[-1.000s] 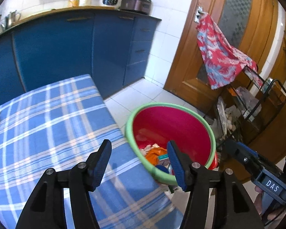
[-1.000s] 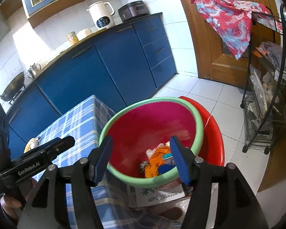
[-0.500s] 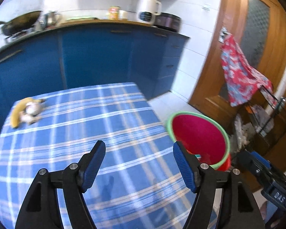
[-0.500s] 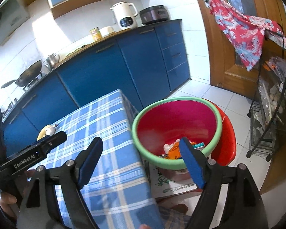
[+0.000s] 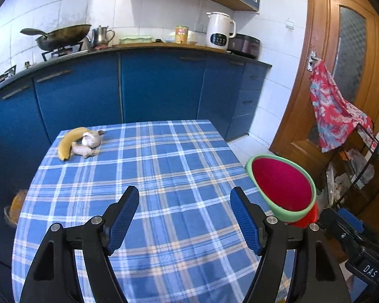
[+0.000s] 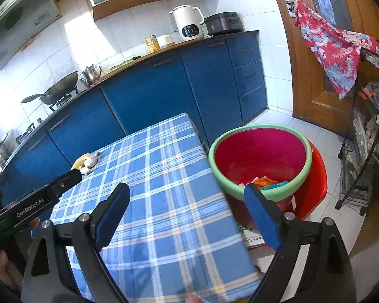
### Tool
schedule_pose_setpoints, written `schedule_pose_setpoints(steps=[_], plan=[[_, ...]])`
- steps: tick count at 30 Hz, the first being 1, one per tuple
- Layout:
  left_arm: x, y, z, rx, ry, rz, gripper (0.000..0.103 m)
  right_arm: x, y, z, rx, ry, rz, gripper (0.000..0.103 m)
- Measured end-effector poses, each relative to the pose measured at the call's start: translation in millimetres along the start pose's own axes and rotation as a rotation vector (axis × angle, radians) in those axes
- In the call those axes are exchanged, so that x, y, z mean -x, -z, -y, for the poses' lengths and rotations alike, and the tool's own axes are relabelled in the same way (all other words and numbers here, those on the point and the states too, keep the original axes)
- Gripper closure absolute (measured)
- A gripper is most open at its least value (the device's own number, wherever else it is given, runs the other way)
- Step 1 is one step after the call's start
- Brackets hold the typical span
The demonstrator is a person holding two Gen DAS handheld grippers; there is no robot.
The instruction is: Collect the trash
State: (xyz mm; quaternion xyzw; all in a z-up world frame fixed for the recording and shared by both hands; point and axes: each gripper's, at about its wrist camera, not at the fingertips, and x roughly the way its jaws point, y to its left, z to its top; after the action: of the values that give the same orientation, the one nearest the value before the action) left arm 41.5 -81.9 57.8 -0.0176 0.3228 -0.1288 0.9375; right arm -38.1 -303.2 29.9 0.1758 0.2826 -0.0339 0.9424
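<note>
A banana (image 5: 67, 141), a garlic bulb (image 5: 91, 139) and a piece of ginger (image 5: 84, 151) lie together at the far left corner of the blue plaid table (image 5: 164, 166). They also show small in the right wrist view, the banana (image 6: 82, 160) on the same table (image 6: 159, 176). My left gripper (image 5: 184, 190) hovers open over the cloth's near half, nothing between its fingers. My right gripper (image 6: 186, 187) hangs over the table's right edge, its jaws opening and empty. The red bin with a green rim (image 6: 260, 127) stands right of the table and holds an orange wrapper (image 6: 264, 181) and other scraps.
Blue cabinets (image 5: 151, 88) run behind the table, with a wok (image 5: 60, 35) and a white kettle (image 5: 219, 32) on the counter. A wooden door (image 5: 346, 63) with a red cloth and a black wire rack (image 6: 366, 139) stand beyond the bin (image 5: 250, 166).
Both views have swung left from above the bin to over the table. Both pairs of jaws stand wider. The banana, garlic and ginger have come into view.
</note>
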Motion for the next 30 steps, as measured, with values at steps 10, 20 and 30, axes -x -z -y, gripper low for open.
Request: schedule_pose_setpoints(steps=[10,20,30], plan=[[28,6,-9,0.019,-0.025,0.051,0.027,22,7,-13,0.025,-0.021,0.035,0.012],[42,9,-13,0.037,-0.048,0.073,0.026,28,10,-18,0.036,-0.033,0.039,0.012],[47,10,-15,0.042,-0.048,0.087,0.026,30,10,-19,0.040,-0.036,0.042,0.012]])
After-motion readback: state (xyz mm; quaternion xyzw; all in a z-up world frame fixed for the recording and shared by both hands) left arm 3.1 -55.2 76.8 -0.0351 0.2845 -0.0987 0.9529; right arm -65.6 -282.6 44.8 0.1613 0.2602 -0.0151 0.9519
